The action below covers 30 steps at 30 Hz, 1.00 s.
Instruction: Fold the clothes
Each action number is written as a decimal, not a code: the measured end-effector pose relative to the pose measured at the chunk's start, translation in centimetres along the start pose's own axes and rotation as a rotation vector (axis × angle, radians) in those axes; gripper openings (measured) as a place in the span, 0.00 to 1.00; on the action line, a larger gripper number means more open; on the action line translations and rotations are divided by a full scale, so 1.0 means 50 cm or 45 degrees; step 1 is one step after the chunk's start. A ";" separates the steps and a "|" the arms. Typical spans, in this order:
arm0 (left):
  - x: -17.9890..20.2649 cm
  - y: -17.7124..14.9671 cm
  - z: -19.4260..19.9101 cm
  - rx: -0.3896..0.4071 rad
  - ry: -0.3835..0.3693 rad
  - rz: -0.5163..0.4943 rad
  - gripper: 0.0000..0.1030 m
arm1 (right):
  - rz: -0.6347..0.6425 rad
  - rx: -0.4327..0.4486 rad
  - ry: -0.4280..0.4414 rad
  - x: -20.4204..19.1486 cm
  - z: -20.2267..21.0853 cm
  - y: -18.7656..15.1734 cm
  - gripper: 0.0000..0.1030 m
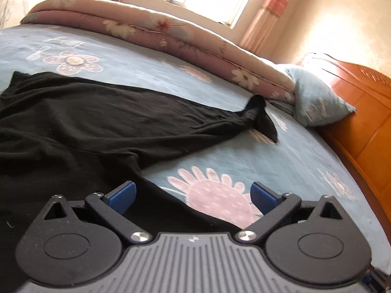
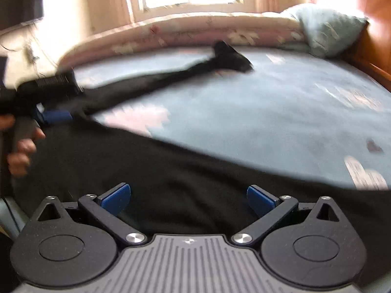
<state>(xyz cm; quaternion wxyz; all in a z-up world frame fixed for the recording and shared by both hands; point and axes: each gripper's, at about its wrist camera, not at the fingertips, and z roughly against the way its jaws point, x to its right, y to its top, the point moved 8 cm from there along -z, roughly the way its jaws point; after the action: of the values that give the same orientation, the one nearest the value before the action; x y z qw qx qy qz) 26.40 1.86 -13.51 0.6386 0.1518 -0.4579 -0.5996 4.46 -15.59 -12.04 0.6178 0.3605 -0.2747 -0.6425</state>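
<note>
The left hand-held gripper hovers with its 2 blue pads spread wide, gripping nothing, over the near edge of the black garment. The garment lies flat on the bed, one sleeve stretching toward the folded quilt. The right hand-held gripper, equally spread, hangs above the same garment.

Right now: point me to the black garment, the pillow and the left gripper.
black garment (image 1: 73, 122): left wrist view, middle of the spread cloth.
pillow (image 1: 315, 100): left wrist view, centre of its light blue face.
left gripper (image 1: 193, 195): left wrist view, midway between its blue fingertips, jaws wide apart.
</note>
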 end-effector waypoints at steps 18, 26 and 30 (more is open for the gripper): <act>-0.014 0.008 0.002 -0.003 0.008 0.002 0.97 | -0.005 -0.069 0.147 -0.044 -0.144 0.048 1.00; -0.003 -0.003 -0.005 -0.024 0.007 -0.029 0.97 | 0.000 -0.068 0.063 0.032 -0.073 -0.008 1.00; 0.003 -0.005 -0.007 -0.023 0.012 -0.050 0.97 | -0.102 -0.020 -0.090 0.105 -0.042 -0.007 1.00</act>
<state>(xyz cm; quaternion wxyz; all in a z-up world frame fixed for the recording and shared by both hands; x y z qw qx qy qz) 26.49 1.56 -13.80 0.6303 0.1576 -0.4463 -0.6154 6.06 -20.56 -14.23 0.5843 0.3434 -0.2769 -0.6811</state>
